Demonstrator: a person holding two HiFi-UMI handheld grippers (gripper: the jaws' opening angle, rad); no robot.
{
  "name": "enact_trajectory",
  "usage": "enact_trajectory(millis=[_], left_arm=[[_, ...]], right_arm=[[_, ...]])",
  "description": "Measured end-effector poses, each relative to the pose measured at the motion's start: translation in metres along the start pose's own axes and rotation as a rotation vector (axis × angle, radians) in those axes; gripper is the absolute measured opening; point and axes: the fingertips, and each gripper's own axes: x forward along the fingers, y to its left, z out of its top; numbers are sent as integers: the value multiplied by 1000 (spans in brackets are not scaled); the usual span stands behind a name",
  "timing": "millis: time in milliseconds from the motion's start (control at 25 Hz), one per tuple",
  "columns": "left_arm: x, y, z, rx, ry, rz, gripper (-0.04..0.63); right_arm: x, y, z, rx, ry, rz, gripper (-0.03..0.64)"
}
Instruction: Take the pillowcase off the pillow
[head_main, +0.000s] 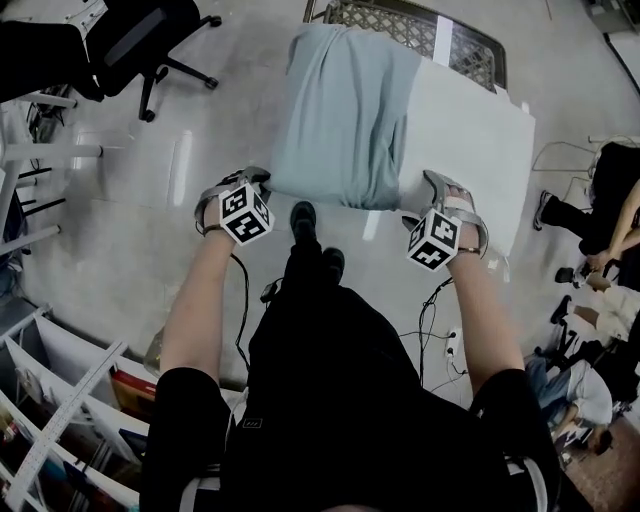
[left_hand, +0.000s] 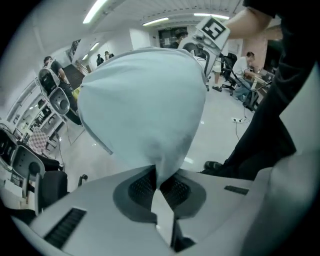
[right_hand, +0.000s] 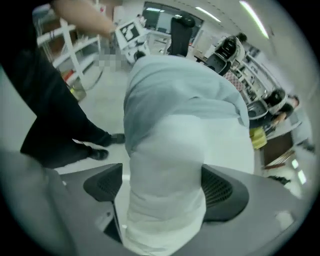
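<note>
The left tongs (left_hand: 159, 184) pinch the blue pillowcase (left_hand: 145, 105), and the right tongs (right_hand: 162, 189) stand wide around the white pillow (right_hand: 170, 150).

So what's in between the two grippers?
In the head view, the pillow lies between the left gripper and right gripper, its near edge mostly in the pale blue pillowcase; black shoes show just below.
</note>
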Motion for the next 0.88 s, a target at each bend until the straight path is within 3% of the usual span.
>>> enact_trajectory(millis=[80, 160, 360, 560, 680, 880], left_arm=[[-6, 3, -2, -7, 16, 39, 11], [-14, 11, -3, -3, 30, 81, 9], [-48, 42, 9, 2, 14, 177, 9], [-86, 104, 18, 12, 9, 277, 9], [-103, 143, 14, -6, 8, 308, 9], [-119, 191, 18, 32, 10, 348, 9]], right_arm=[[18, -3, -7, -114, 54, -159, 492], [23, -12, -6, -122, 47, -223, 412], [-7, -37, 2, -38, -22, -114, 304], [-39, -80, 12, 18, -52, -27, 279], [-50, -103, 8, 67, -67, 21, 275], [-63, -120, 3, 134, -86, 75, 273]])
